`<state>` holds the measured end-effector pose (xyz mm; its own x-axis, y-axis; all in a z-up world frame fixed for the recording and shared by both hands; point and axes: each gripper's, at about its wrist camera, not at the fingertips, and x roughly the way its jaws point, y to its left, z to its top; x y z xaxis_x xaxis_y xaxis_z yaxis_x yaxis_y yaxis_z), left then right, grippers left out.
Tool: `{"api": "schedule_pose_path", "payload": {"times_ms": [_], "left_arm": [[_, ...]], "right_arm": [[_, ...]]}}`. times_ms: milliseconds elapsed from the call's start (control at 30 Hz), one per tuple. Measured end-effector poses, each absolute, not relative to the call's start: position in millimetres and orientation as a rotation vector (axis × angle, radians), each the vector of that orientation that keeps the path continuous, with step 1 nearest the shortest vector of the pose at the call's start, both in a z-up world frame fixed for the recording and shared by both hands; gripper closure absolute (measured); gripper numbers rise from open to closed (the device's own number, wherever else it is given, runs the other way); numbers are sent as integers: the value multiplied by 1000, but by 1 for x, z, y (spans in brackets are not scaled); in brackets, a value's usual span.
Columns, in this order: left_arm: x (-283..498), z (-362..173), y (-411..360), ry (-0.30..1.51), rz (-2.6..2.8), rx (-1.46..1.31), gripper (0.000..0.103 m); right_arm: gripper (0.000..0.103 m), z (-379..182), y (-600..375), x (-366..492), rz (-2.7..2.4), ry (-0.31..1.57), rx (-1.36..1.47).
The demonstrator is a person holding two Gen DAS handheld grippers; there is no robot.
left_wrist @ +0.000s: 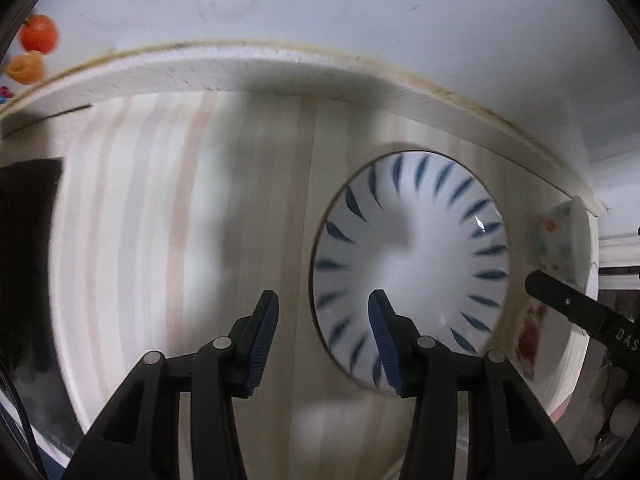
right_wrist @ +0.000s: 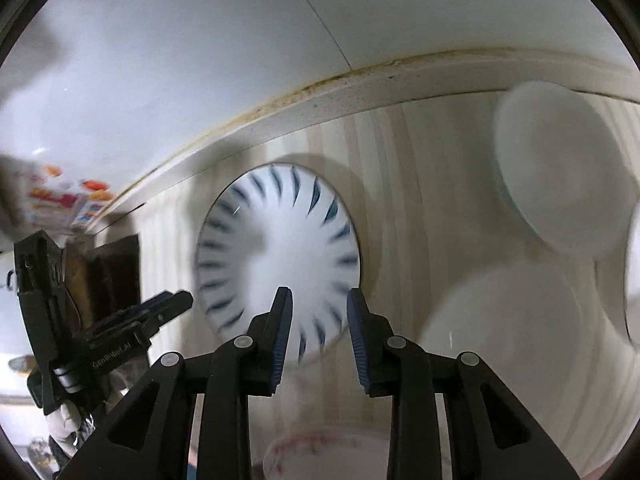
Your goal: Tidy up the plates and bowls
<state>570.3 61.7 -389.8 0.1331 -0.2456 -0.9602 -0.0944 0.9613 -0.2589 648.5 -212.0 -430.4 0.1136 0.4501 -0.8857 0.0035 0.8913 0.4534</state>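
Observation:
A white bowl with blue leaf strokes (left_wrist: 412, 264) sits on the pale striped wooden counter (left_wrist: 180, 220). My left gripper (left_wrist: 323, 306) is open and empty, its right finger over the bowl's near-left rim. In the right wrist view the same bowl (right_wrist: 280, 256) lies ahead, and my right gripper (right_wrist: 319, 300) is open and empty above its near rim. Plain white plates or bowls lie to the right: one at the back (right_wrist: 560, 168), one nearer (right_wrist: 504, 332). A red-patterned dish (right_wrist: 320, 456) shows at the bottom edge.
A white wall with a stained raised edge (left_wrist: 280, 68) runs behind the counter. A dark object (left_wrist: 28, 264) stands at the left. Orange decorations (left_wrist: 38, 34) hang far left. A patterned dish (left_wrist: 560, 240) stands at the right. The left gripper (right_wrist: 152, 312) shows in the right view.

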Motion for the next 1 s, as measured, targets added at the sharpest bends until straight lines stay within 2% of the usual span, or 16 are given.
{"api": "schedule_pose_path", "payload": {"times_ms": [133, 167, 200, 300, 467, 767, 1000], "left_arm": [[579, -404, 51, 1443, -143, -248, 59], [578, -405, 46, 1433, -160, -224, 68], [578, -408, 42, 1411, -139, -188, 73], [575, -410, 34, 1391, -126, -138, 73], [567, -404, 32, 1341, -93, -124, 73], [538, -369, 23, 1261, -93, -121, 73], [497, -325, 15, 1190, -109, -126, 73]], "right_arm": [[72, -457, -197, 679, 293, 1477, 345], [72, -464, -196, 683, 275, 1496, 329], [73, -470, -195, 685, 263, 1516, 318], [85, -482, -188, 687, 263, 1541, 265], [86, -486, -186, 685, 255, 1525, 245], [86, -457, -188, 676, 282, 1471, 243], [86, -413, -204, 644, 334, 1407, 250]]}}
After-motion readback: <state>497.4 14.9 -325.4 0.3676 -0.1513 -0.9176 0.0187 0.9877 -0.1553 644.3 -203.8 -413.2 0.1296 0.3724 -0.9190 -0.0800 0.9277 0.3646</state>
